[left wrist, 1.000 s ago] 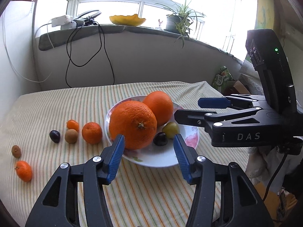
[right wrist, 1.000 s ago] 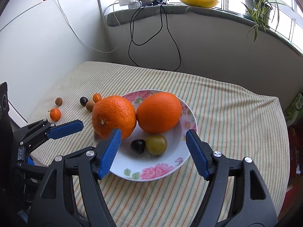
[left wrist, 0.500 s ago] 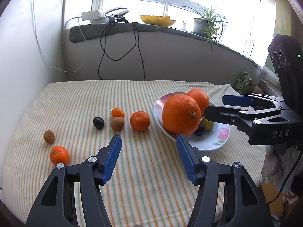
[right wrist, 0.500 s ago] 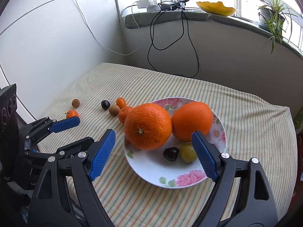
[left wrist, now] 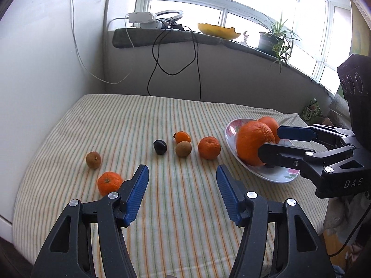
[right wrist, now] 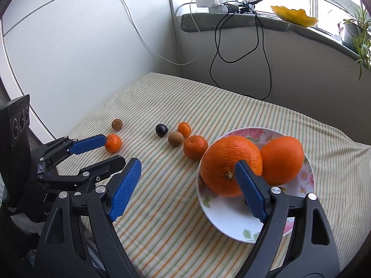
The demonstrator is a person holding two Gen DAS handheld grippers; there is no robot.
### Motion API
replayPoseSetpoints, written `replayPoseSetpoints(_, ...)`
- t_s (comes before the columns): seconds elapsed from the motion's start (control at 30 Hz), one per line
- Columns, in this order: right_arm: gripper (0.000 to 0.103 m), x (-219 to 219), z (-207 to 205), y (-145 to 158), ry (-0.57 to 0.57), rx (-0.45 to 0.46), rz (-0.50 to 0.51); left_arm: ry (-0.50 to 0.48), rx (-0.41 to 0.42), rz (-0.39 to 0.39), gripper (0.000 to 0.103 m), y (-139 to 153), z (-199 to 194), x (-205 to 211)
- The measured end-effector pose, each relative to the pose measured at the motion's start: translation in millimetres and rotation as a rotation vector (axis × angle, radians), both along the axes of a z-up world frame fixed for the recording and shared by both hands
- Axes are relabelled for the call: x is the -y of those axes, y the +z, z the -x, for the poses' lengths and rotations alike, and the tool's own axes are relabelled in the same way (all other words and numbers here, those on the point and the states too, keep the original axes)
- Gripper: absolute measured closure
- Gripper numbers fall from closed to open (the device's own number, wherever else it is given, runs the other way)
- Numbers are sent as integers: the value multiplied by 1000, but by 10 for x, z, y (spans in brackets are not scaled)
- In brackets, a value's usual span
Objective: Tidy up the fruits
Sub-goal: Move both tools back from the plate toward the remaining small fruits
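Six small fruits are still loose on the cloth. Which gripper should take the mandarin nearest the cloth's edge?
Left, probably. The left hand-held gripper is open and empty, with that mandarin just beside its finger. The right hand-held gripper is open over the plate, farther away.

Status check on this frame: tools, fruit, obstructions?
Left tool open, empty. Right tool open, empty. Two oranges on plate; six small fruits loose on cloth. Nothing blocking.
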State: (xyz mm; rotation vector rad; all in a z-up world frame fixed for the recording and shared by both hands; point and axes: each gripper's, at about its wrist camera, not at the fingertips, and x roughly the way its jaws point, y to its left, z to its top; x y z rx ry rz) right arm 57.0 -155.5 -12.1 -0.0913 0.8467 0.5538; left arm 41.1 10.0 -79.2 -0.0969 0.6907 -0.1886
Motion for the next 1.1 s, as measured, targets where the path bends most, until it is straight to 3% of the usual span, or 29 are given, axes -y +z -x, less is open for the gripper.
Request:
replayPoseSetpoints(0.87, 18, -749, -45, -153, 154, -34, -16, 158, -49, 71, 43, -302, 159, -1028)
replayPoseSetpoints(1.1, 18, -1031, -17, -266, 214, -47, -13, 173, -54, 96, 54, -303, -22, -1298)
